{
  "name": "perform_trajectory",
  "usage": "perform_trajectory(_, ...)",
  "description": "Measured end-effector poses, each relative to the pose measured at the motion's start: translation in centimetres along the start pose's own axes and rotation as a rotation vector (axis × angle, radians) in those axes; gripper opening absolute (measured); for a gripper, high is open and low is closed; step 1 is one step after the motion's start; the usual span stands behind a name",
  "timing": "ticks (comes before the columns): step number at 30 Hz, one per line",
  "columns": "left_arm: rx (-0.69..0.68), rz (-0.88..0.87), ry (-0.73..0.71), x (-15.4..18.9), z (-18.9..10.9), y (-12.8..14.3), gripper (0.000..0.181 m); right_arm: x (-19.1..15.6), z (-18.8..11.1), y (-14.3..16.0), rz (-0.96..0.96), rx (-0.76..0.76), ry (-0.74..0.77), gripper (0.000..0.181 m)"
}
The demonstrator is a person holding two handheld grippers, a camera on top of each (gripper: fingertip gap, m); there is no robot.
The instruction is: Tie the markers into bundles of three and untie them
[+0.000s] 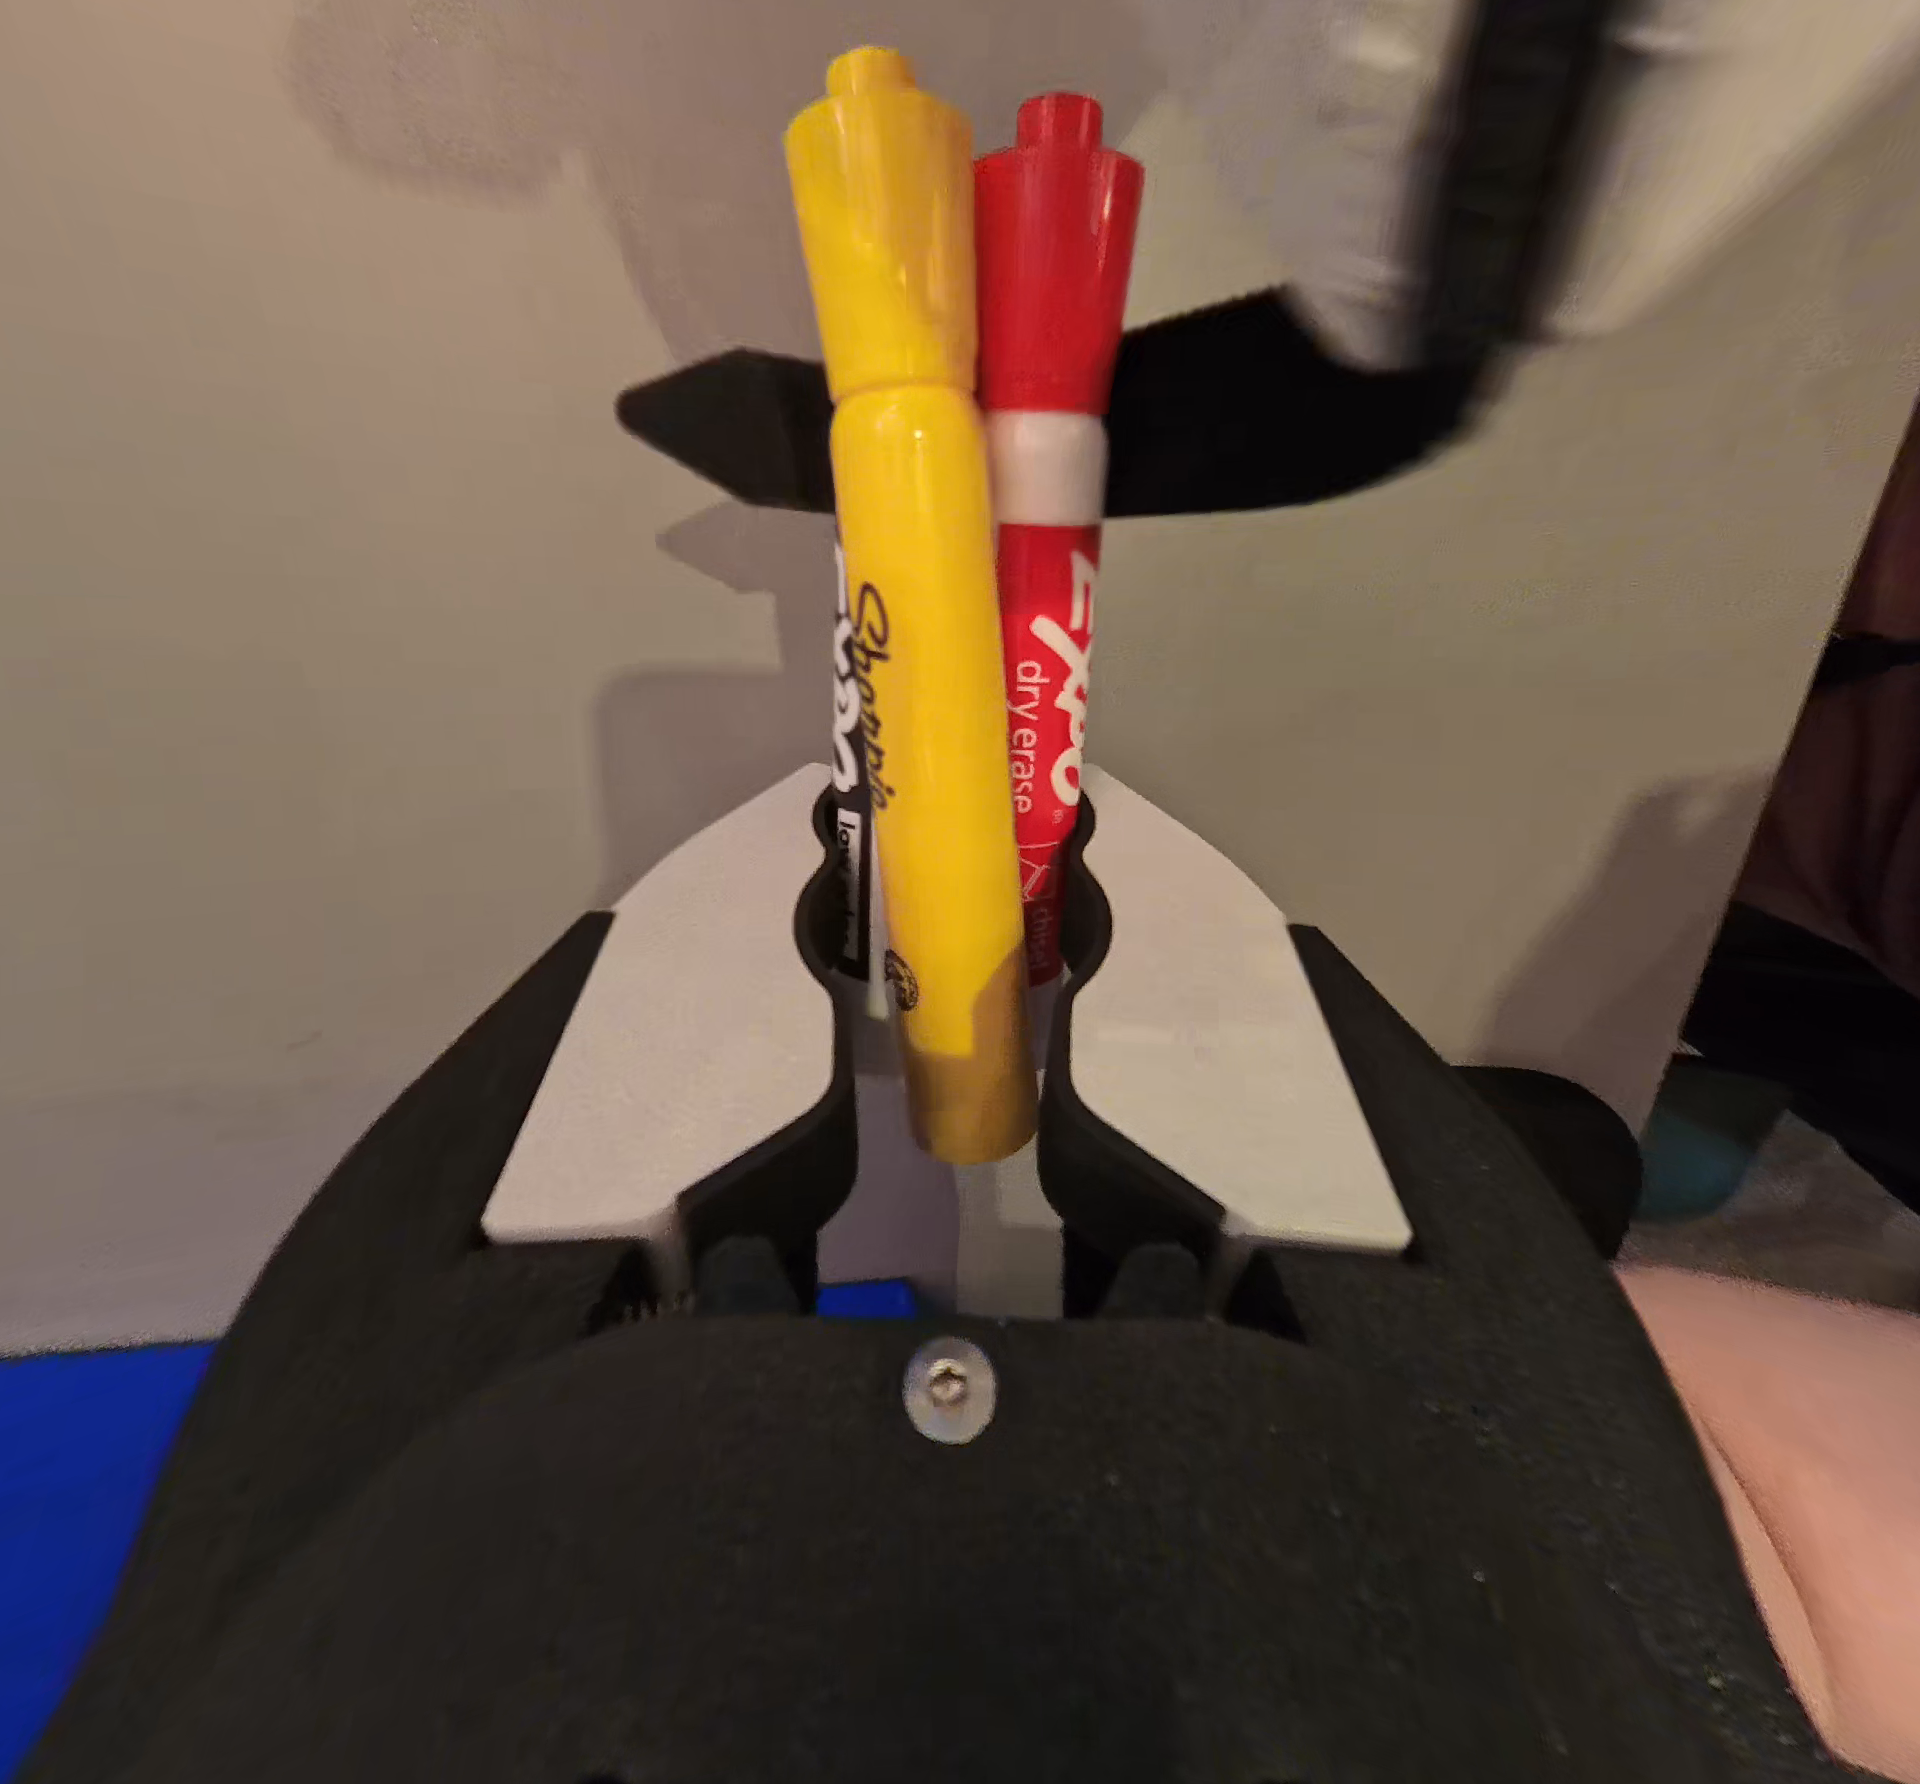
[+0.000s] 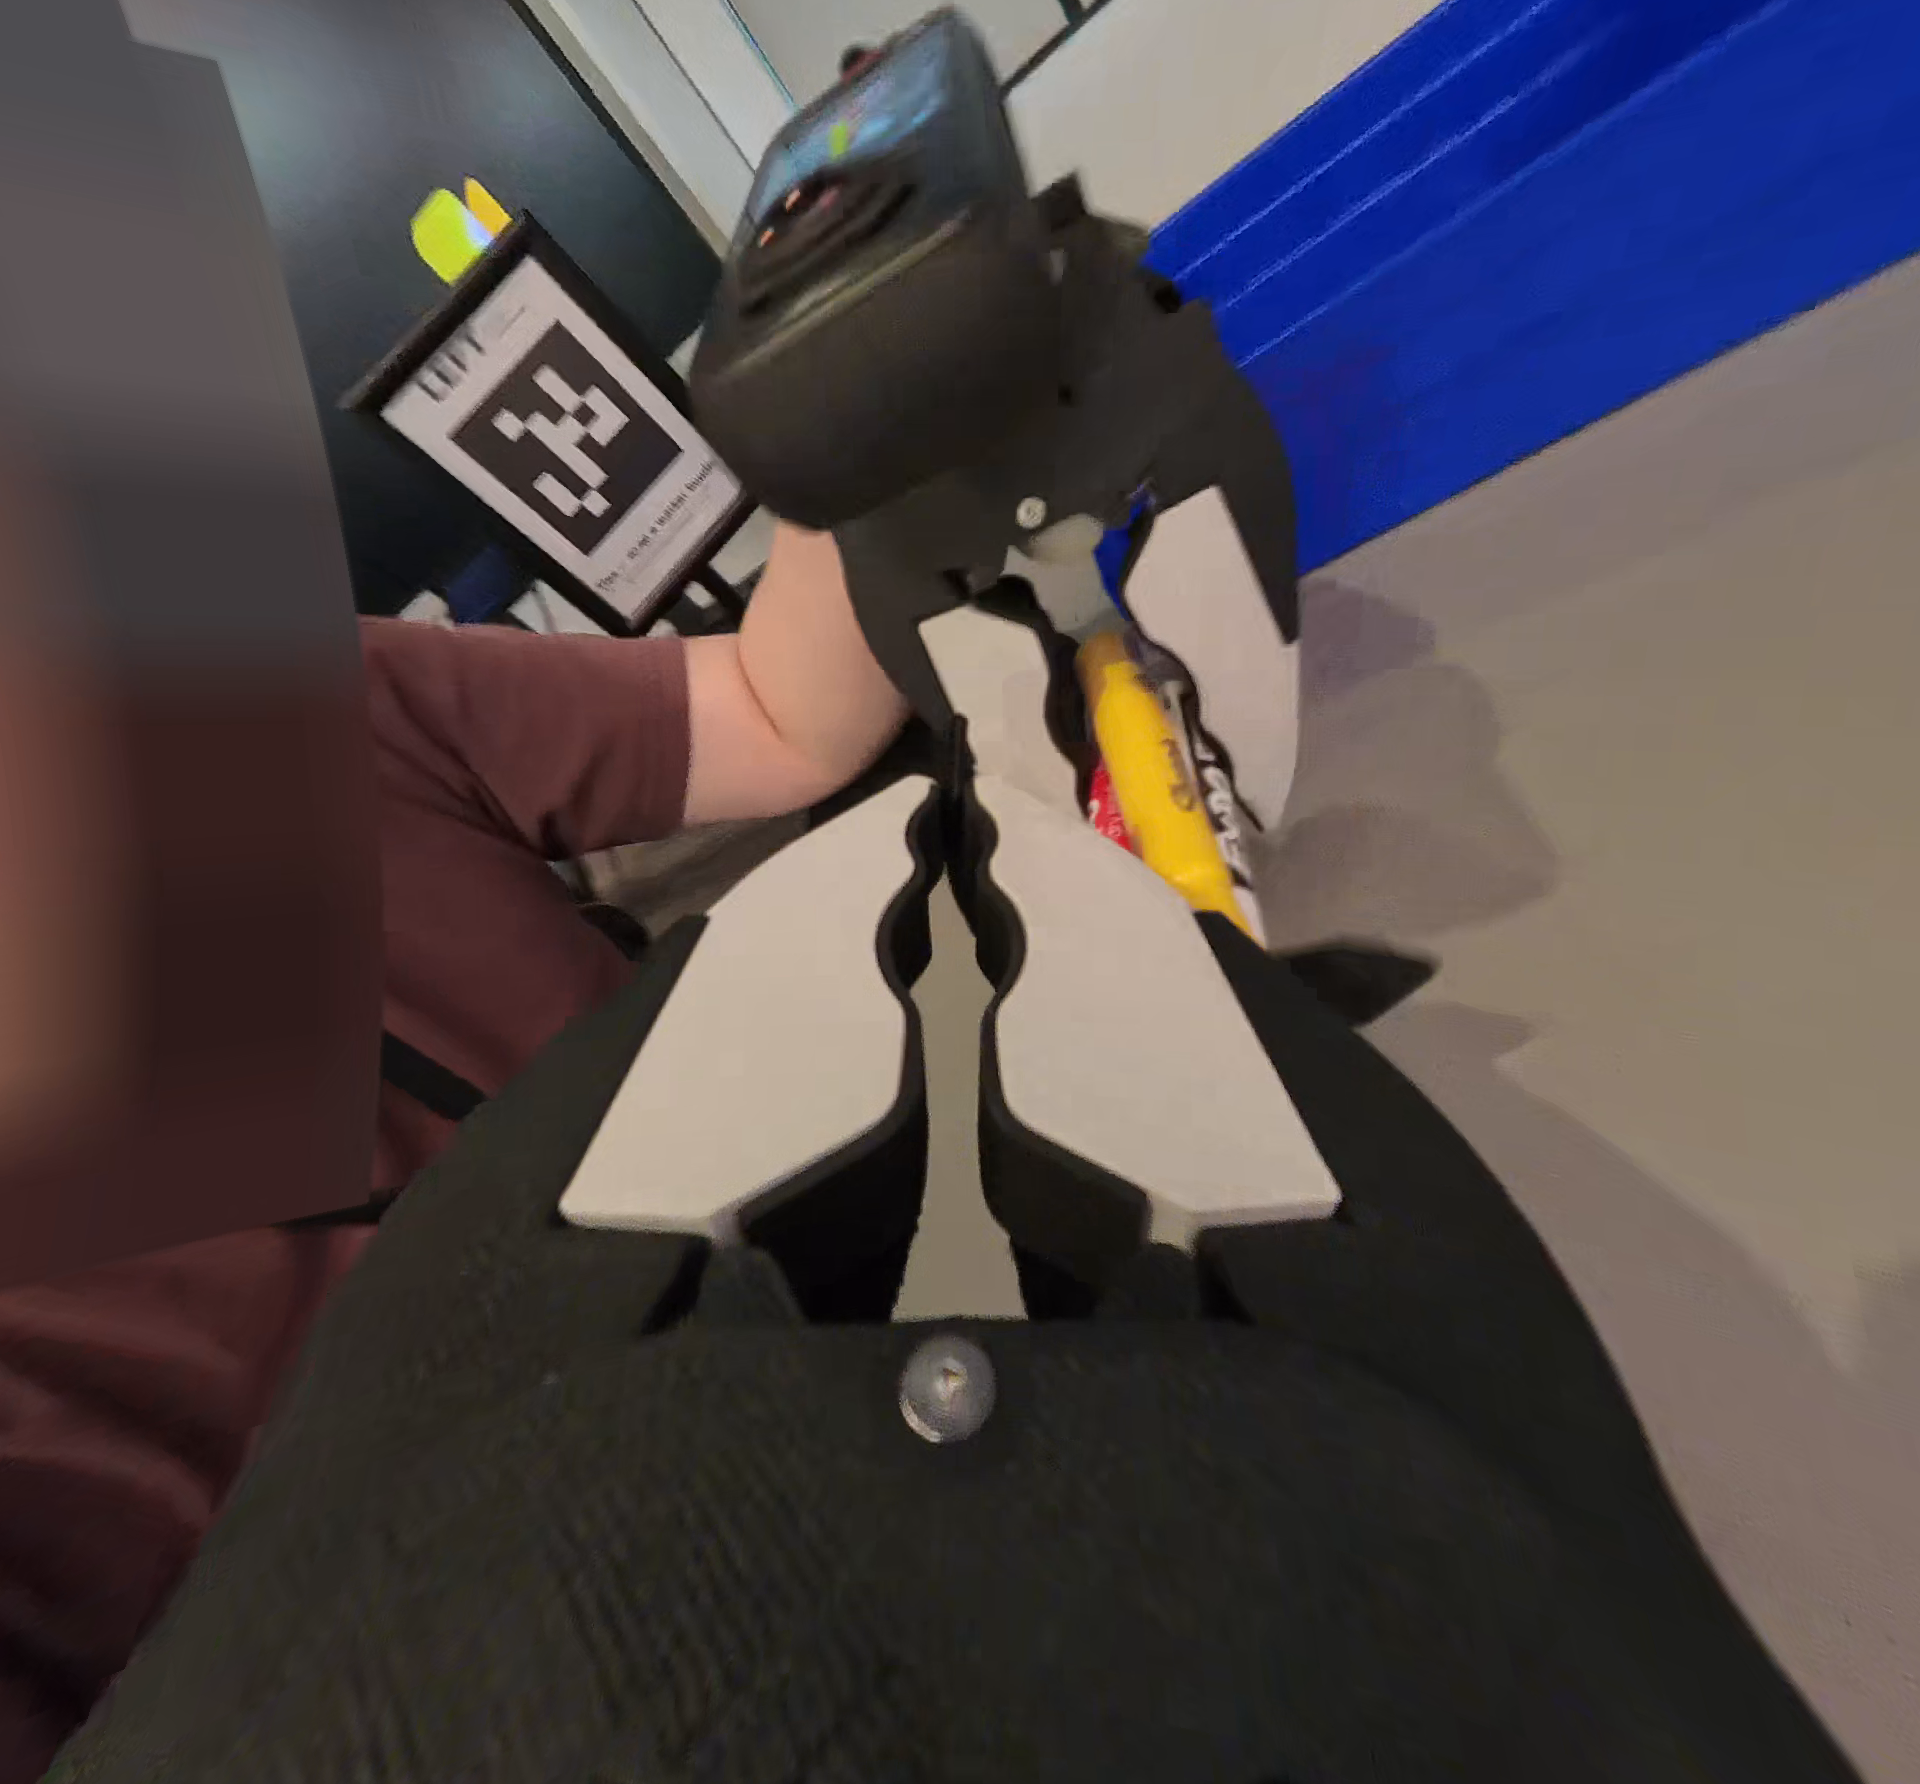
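My left gripper (image 1: 951, 799) is shut on three markers held side by side: a yellow one (image 1: 914, 591), a red one (image 1: 1055, 508) and a black one (image 1: 844, 695) mostly hidden behind the yellow. A black strap (image 1: 1226, 425) runs across behind the markers near their caps. My right gripper (image 2: 951, 820) is shut on the strap's thin end (image 2: 951, 747) and holds it up to the right. It shows blurred in the left wrist view (image 1: 1455, 280). The right wrist view also shows the left gripper (image 2: 1164, 799) with the yellow marker (image 2: 1132, 726).
A blue bin (image 2: 1558, 228) stands at the back of the grey table (image 2: 1662, 799). A board with a black-and-white square tag (image 2: 561, 446) stands to the left. A person's forearm in a maroon sleeve (image 2: 520, 726) reaches to the left gripper. Left tips to right tips: about 11 cm.
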State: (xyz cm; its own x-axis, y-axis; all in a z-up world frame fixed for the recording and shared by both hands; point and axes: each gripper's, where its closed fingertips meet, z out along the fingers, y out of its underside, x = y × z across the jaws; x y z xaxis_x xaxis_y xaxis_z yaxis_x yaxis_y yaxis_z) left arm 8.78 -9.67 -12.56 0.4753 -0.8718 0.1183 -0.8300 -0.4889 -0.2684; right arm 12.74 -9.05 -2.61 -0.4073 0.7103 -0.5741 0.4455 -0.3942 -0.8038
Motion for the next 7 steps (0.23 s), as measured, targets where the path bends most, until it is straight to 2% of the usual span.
perform_trajectory(4,0.027,-0.055,0.099,0.6,0.7,-0.4,0.039,1.2,-0.3,-1.7,0.197,0.039,-0.155,0.003)
perform_trajectory(7,0.049,-0.114,0.172,0.9,1.0,-0.8,0.038,3.7,0.3,-1.3,0.335,0.01,-0.165,0.003)
